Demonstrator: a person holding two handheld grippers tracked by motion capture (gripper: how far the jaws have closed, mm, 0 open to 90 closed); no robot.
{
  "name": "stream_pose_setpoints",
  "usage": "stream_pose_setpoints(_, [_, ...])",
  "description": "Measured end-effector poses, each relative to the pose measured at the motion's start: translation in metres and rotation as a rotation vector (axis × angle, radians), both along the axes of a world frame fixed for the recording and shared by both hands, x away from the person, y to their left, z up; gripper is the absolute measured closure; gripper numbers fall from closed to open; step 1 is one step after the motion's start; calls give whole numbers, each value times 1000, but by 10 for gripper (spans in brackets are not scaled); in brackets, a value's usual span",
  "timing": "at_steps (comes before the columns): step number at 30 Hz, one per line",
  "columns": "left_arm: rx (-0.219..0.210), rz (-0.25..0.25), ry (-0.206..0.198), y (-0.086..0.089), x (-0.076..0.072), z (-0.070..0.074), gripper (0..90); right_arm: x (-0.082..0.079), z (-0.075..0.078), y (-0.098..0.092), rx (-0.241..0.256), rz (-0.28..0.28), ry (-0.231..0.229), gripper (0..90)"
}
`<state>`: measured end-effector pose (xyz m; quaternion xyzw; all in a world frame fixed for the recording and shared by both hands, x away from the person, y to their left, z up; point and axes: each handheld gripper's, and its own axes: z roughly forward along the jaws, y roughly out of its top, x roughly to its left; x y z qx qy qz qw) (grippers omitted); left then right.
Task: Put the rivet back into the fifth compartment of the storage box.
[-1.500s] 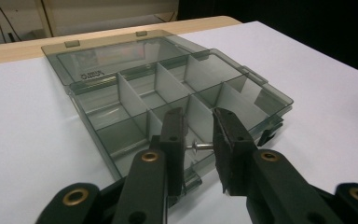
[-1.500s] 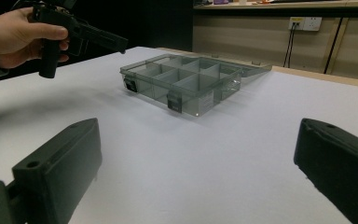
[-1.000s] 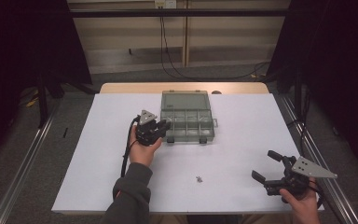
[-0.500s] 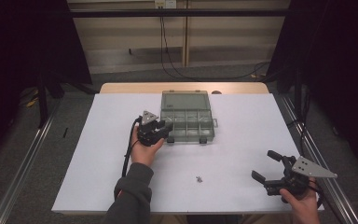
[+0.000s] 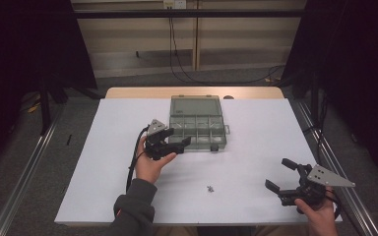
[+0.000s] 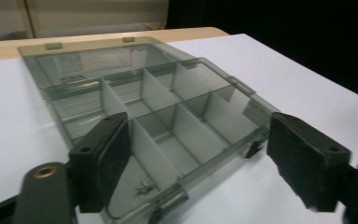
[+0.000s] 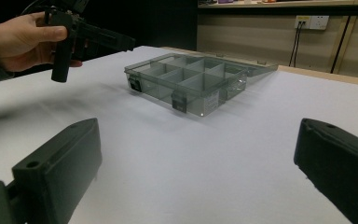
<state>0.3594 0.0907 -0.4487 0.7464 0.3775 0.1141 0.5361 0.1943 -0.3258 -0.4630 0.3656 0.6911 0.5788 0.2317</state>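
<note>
Inspection finds the clear grey plastic compartment box [image 5: 197, 124] lying open on the white worktop [image 5: 256, 147], set toward the far edge at the middle, its lid folded flat behind it toward that edge. The left tool [image 5: 174, 145] hovers at the box's near left corner, jaws spread and holding nothing; in the left gripper view the jaws stand either side of the nearest compartments [image 6: 168, 140], which points to a release just made or a check of the contents. A small metal screw [image 6: 143, 188] lies in the near corner compartment, close to the front wall and its latch.

A second small metal screw [image 5: 209, 188] lies loose on the worktop, well apart from the box, toward the near edge and between the two tools. The right tool [image 5: 281, 178] rests low at the near right corner, jaws spread wide and empty, aimed across the surface toward the box [image 7: 196, 81]. Its position appears to be one of waiting, clear of the working area.

Judgement: sorting of screws into compartments is under way; the loose screw is the likely next pick. Its small size calls for a careful pinch.
</note>
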Motion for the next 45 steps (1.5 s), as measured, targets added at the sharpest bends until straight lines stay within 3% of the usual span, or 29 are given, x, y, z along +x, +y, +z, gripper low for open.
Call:
stream_pose_setpoints(6, [-24, -35, -28, -3, -8, -1, 107, 0, 0, -1, 3, -2, 1, 6])
stream_pose_setpoints(23, [-57, -123, -19, -6, -31, -6, 40, 1, 0, 1, -6, 2, 1, 6])
stream_pose_setpoints(32, [-43, -193, -35, -12, -49, 1, 36, 3, -3, 3, -6, 3, 13, 6])
stream_pose_setpoints(34, [-60, -199, -32, -12, -51, -1, 37, 3, -3, 3, -21, 3, 10, 6])
stream_pose_setpoints(45, [-41, -248, -15, -27, -62, -7, 37, 4, -2, 2, -24, -11, 11, 3])
